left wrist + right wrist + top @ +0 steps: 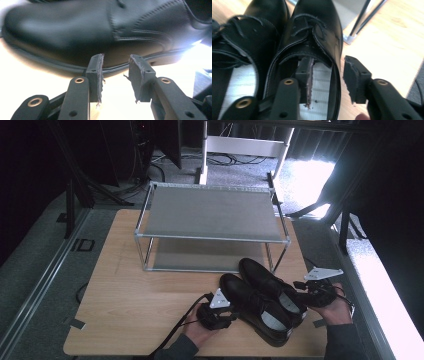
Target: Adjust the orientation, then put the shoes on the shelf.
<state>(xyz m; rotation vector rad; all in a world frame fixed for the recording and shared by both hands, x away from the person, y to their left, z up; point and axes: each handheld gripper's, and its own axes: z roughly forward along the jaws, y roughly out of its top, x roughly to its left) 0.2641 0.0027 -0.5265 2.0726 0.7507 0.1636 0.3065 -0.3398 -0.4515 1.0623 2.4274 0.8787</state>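
High view: the wooden table (130, 290) lies bare at lower left; a two-shelf metal rack (212, 212) stands at upper centre, both shelves empty. Two black shoes sit side by side at lower right. The left gripper (115, 75), jaws apart and holding nothing, faces the left shoe's (252, 312) side. The right gripper (327, 75), jaws apart, straddles the right shoe's (317, 32) side wall at the opening.

Light wooden table (125, 290), metal two-tier shoe rack (212, 212) at back, black shoe pair (262, 302) near front
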